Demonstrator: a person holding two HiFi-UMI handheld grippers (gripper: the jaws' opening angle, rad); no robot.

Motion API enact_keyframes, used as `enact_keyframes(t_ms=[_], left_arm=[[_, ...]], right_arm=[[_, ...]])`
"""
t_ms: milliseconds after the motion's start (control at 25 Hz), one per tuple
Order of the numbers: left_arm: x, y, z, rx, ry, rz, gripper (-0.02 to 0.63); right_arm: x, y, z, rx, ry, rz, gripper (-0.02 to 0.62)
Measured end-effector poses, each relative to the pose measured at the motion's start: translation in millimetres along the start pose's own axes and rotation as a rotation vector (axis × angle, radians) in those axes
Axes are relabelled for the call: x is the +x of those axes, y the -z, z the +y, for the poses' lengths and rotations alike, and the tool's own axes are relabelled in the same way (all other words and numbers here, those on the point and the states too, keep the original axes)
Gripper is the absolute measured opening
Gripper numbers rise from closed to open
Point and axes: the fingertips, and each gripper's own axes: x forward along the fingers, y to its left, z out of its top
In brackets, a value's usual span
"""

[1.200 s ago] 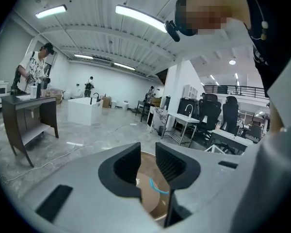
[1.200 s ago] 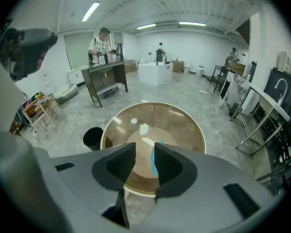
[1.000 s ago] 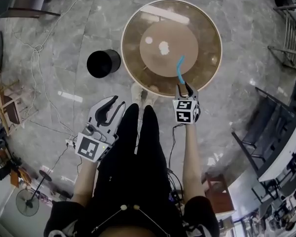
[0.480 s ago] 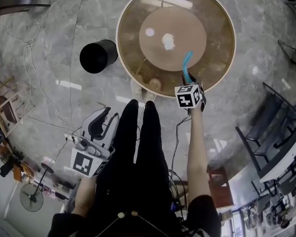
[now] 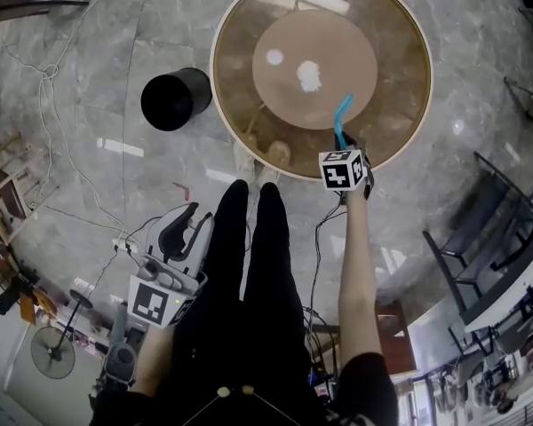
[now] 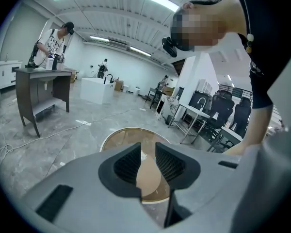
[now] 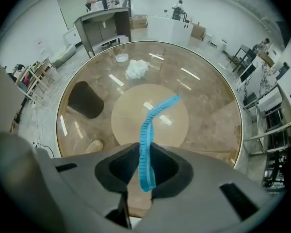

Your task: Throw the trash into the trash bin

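Note:
A blue ribbed strip (image 5: 340,118) rises from the near edge of the round glass table (image 5: 240,131). My right gripper (image 5: 342,142) points steeply down over that edge. Its jaws are closing, and the strip (image 7: 148,130) runs between them with the pads touching it at the tips (image 7: 144,166). A crumpled white paper (image 5: 309,74) lies on the table's middle, farther off (image 7: 137,69). The black trash bin (image 5: 175,98) stands on the floor left of the table. My left gripper (image 5: 185,229) hangs low by the person's left leg, open and empty (image 6: 146,161).
A small white disc (image 5: 274,58) lies on the table beside the crumpled paper. Cables (image 5: 62,87) trail over the marble floor at the left. Chairs and desks (image 5: 480,264) stand at the right. The person's legs (image 5: 249,264) fill the space between the grippers.
My right gripper has sunk toward the table's near edge, its jaws round the blue strip's lower end. The left gripper has dropped lower beside the leg.

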Motion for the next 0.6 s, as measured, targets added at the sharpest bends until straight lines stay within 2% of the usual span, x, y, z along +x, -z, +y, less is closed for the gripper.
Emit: enact_keyframes(t_ms=[200, 360, 600], left_arm=[[-3, 0, 8, -0.007, -0.019, -0.002, 0.095], [-4, 0, 10, -0.014, -0.025, -0.002, 0.095], [-4, -1, 16, -0.022, -0.043, -0.003, 0.094]], right_arm=[[-2, -14, -5, 0.032, 0.018, -0.026, 0.054], [-17, -39, -6, 0.06, 0.032, -0.112, 0.043], [-28, -88, -8, 0.22, -0.02, -0.251, 0.038]])
